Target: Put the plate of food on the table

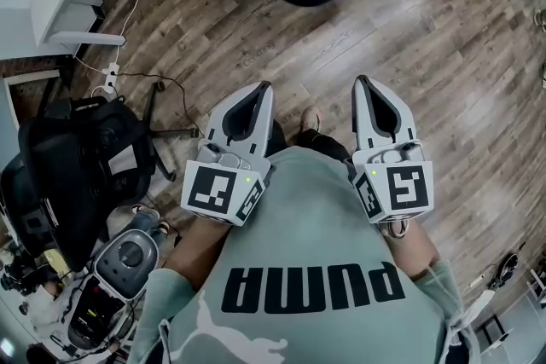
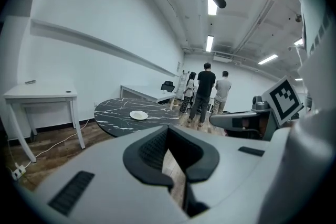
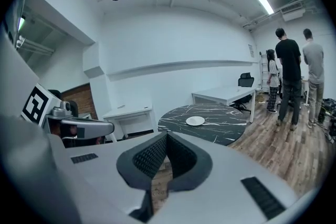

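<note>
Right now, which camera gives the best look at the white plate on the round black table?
The right gripper view: the plate lies whole and unobstructed on the marble table, near the picture's middle. The left gripper view shows it too, just as small. The head view catches only the table's edge.

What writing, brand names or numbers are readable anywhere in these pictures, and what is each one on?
"PUMA": dark letters on the person's pale green shirt, upside down in the head view.
Marker cubes: black-and-white square patterns only, no words or numbers.
Equipment on the floor at lower left: any print is too small to read.
Both gripper views: no legible text.
</note>
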Action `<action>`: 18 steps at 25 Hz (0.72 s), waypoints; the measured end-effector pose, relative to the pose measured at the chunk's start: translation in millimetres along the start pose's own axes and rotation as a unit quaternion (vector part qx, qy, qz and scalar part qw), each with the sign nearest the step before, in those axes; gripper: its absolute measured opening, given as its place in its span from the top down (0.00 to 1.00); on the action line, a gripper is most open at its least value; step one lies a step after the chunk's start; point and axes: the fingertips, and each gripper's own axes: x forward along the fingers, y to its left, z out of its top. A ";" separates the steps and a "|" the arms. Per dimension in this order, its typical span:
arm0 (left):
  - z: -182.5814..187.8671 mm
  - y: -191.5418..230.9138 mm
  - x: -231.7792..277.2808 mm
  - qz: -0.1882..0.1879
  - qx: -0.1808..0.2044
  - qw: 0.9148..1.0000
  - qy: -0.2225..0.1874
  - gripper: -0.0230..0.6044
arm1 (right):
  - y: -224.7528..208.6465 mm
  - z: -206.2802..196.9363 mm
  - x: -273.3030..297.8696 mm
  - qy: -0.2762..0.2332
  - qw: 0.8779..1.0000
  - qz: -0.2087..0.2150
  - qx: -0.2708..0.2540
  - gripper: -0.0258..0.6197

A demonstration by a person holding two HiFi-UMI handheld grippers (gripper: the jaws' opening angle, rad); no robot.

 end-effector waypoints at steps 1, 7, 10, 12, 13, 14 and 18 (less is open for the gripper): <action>0.6 1.9 -0.6 0.004 -0.003 1.000 -0.002 0.95 | 0.1 -0.2 -0.5 -0.001 1.000 0.001 0.000 0.95; 8.7 0.7 1.2 0.014 -0.004 1.000 -0.015 0.95 | -4.2 7.1 -4.3 -0.009 1.000 0.000 -0.009 0.95; 11.5 -1.3 1.7 0.016 -0.002 1.000 -0.019 0.95 | -4.8 11.2 -6.2 -0.013 1.000 0.003 -0.011 0.95; 12.6 -2.3 1.5 0.018 0.000 1.000 -0.020 0.95 | -5.3 12.9 -7.1 -0.015 1.000 0.004 -0.011 0.95; 12.8 -2.4 0.9 0.019 0.000 1.000 -0.021 0.95 | -5.0 13.4 -7.5 -0.015 1.000 0.005 -0.011 0.95; 12.6 -2.3 -0.1 0.020 0.000 1.000 -0.022 0.95 | -4.0 13.5 -7.8 -0.016 1.000 0.005 -0.011 0.95; 7.0 -2.8 -5.8 0.020 0.001 1.000 -0.019 0.95 | 2.0 10.1 -9.3 -0.014 1.000 0.008 -0.012 0.95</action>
